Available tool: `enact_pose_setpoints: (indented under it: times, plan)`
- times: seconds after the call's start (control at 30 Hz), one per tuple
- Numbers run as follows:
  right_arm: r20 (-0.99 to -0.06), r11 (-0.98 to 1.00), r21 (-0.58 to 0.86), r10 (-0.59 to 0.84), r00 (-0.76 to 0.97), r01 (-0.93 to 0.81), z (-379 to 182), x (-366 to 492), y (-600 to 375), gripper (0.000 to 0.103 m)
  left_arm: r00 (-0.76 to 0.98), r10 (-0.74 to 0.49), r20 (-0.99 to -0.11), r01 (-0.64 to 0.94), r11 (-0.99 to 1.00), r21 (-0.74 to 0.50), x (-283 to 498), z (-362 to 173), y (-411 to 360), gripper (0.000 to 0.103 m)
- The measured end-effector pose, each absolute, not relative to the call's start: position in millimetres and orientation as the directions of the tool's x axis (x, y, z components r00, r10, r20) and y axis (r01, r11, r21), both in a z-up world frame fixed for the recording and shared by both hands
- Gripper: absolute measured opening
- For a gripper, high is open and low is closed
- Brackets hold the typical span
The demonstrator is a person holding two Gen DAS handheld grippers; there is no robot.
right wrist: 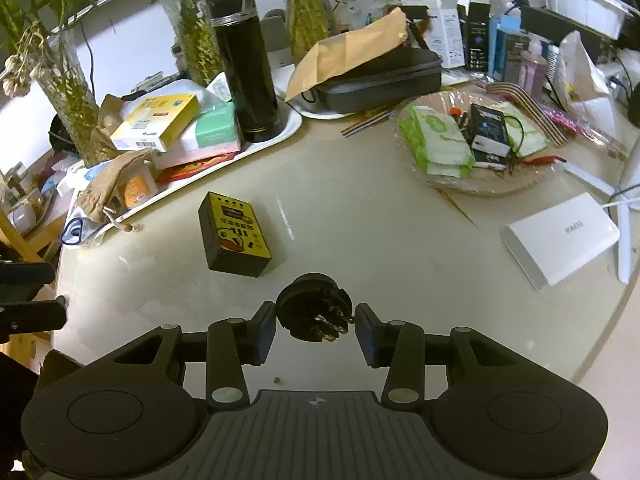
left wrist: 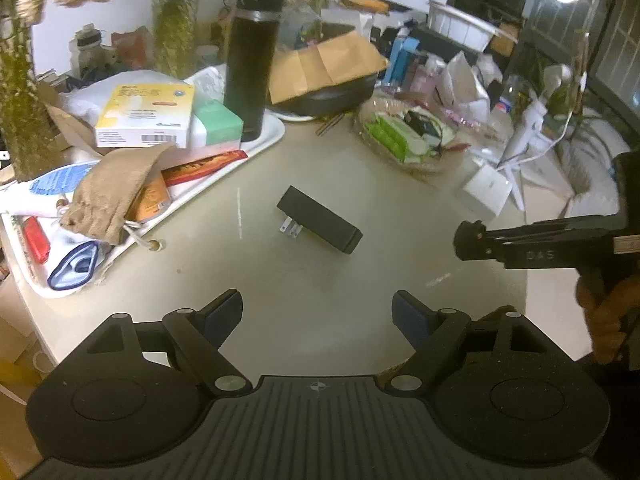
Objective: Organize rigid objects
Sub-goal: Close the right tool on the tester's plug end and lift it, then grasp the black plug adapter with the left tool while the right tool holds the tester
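The right gripper (right wrist: 315, 330) has its fingers (right wrist: 264, 334) spread around one round black plug (right wrist: 314, 307), which sits between them on the bench (right wrist: 380, 240) with its metal prongs facing the camera; whether the pads touch it cannot be told. Ahead and to the left of those fingers lies one black adapter (right wrist: 234, 234), its yellow label uppermost, the print too small to read. Far right of the fingers rests one white box (right wrist: 560, 236) with faint grey lettering that stays illegible. The left gripper (left wrist: 317, 316) holds its fingers (left wrist: 224, 312) wide apart with nothing between them. Straight ahead of them the same black adapter (left wrist: 320, 220) lies alone, two prongs pointing back toward the fingers. Beyond, to the left, one white tray (left wrist: 264, 140) carries one upright black flask (left wrist: 252, 56) and one yellow-and-white carton (left wrist: 146, 116) with a barcode.
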State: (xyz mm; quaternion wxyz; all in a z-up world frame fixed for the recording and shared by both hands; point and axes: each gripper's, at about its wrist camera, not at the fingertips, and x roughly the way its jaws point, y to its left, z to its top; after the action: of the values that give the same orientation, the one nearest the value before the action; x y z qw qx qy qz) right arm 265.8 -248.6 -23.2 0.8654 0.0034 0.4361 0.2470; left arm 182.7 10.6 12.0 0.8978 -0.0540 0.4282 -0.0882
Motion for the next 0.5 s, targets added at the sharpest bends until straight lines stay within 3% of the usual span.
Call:
enact_pose_setpoints:
  times: [0.5]
  plan:
    - [-0.731, 0.885, 0.244, 0.437, 0.524, -0.398, -29, 265, -273, 0.046, 0.585, -0.204, -0.785, 0.105, 0.979, -0.176, 220, 1, -2, 0.082]
